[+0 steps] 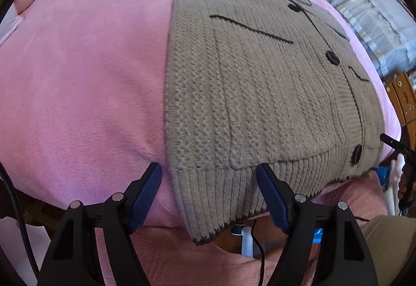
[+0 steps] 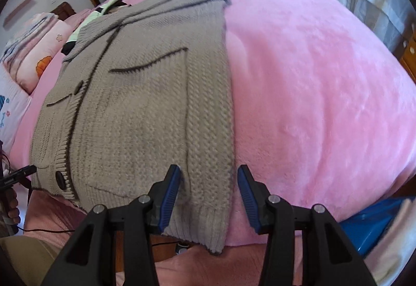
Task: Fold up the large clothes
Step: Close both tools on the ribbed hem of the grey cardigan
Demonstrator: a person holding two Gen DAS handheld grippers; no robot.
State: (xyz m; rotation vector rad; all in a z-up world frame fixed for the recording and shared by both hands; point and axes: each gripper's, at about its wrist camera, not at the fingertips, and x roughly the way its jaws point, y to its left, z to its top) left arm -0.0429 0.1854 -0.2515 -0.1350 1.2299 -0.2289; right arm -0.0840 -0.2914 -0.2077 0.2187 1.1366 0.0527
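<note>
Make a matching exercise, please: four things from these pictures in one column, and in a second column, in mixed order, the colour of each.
Things:
1. cardigan
2. blanket
3. buttons
4. pads of the left gripper

Colours:
a. blue
b. pink
c. grey-beige
d. dark, nearly black

Right pairs: 1-c, 2-b, 3-d, 4-a.
</note>
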